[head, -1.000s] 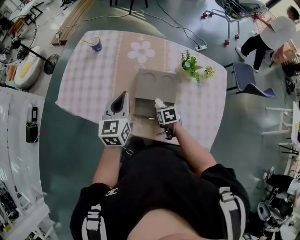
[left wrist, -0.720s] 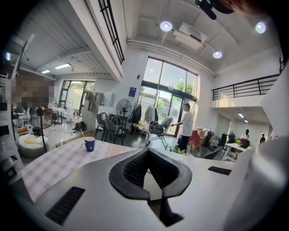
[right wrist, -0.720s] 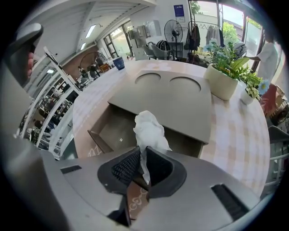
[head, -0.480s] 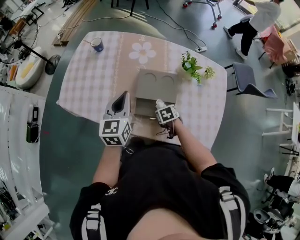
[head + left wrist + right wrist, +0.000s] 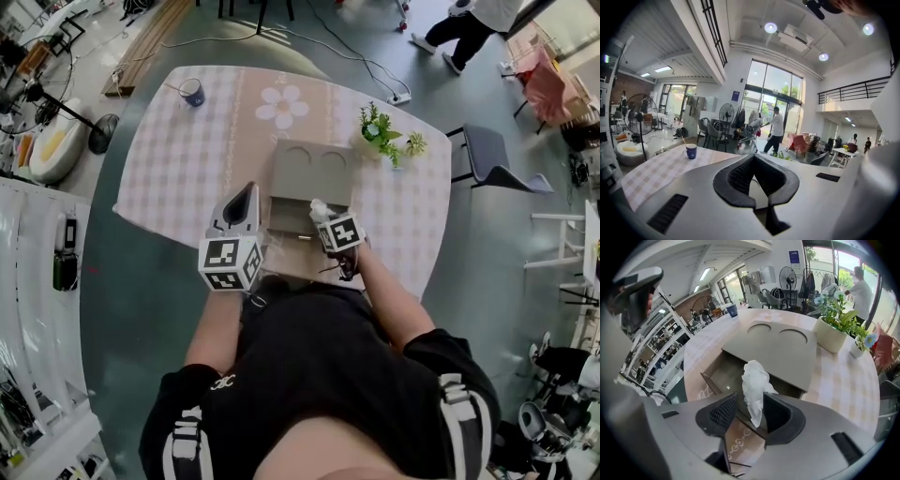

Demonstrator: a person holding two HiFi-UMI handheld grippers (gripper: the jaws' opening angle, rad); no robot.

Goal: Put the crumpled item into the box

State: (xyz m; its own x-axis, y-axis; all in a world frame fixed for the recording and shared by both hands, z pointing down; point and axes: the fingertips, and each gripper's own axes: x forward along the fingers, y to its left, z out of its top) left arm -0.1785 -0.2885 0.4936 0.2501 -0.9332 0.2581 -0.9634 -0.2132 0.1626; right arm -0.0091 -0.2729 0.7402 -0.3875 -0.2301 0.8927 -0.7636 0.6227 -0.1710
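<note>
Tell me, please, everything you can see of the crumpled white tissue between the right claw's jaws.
The crumpled white tissue is a thin, soft-looking, wrinkled wad, taller than wide and roughly upright. Its narrow lower end sits between the jaws of the right claw, which have just been opening and stand apart; it leans on one pad, clear of the other. Behind it lies the open grey cardboard box.
</note>
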